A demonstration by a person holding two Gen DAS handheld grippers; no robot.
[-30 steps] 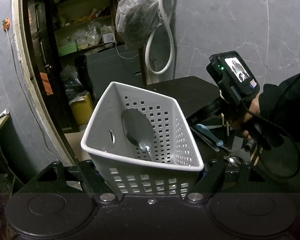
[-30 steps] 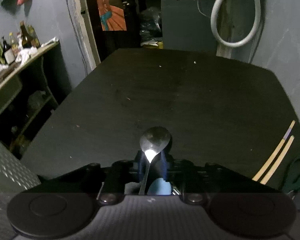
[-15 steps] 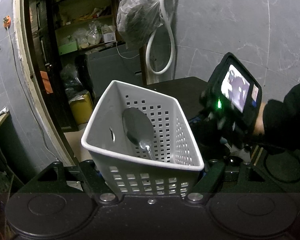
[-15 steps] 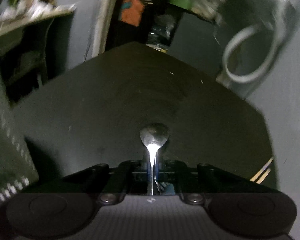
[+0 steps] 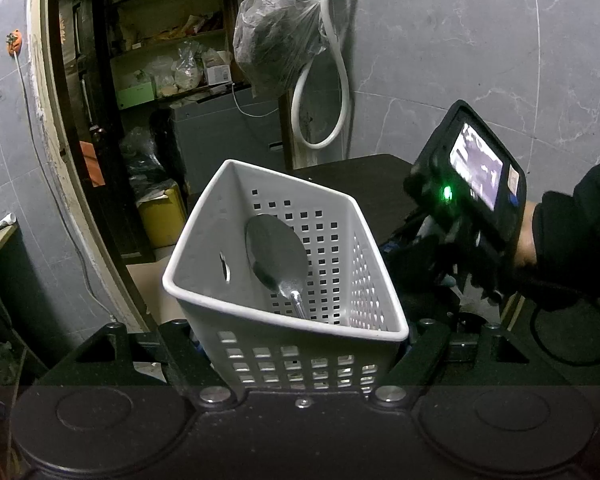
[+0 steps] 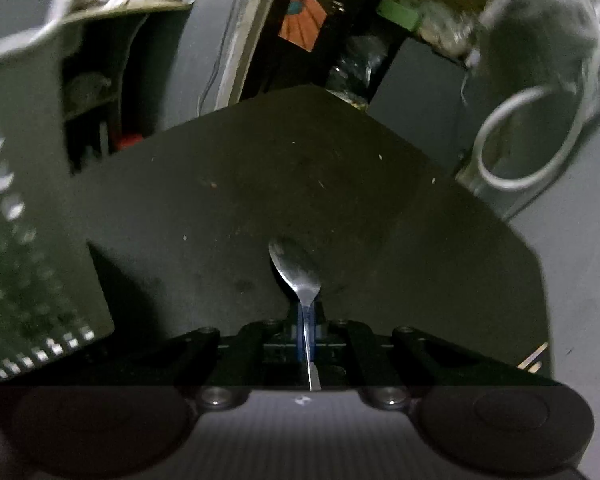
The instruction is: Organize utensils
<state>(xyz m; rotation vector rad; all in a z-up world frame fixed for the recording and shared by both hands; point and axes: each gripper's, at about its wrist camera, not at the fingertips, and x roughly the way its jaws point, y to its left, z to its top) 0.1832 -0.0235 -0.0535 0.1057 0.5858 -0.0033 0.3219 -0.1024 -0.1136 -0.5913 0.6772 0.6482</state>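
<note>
Basket (image 6: 24,216) now fills the right-wrist frame's left edge, closer than before; dark table (image 6: 300,184) lies open at centre. Right gripper (image 6: 309,320) clenches a spoon (image 6: 298,270). Left gripper (image 5: 300,344) clamps the tilted basket's wall, ladle (image 5: 276,256) inside.

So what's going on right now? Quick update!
Left gripper clamped on basket, ladle inside. Right gripper shut on spoon, over table, basket at its left. Nothing blocking.
</note>
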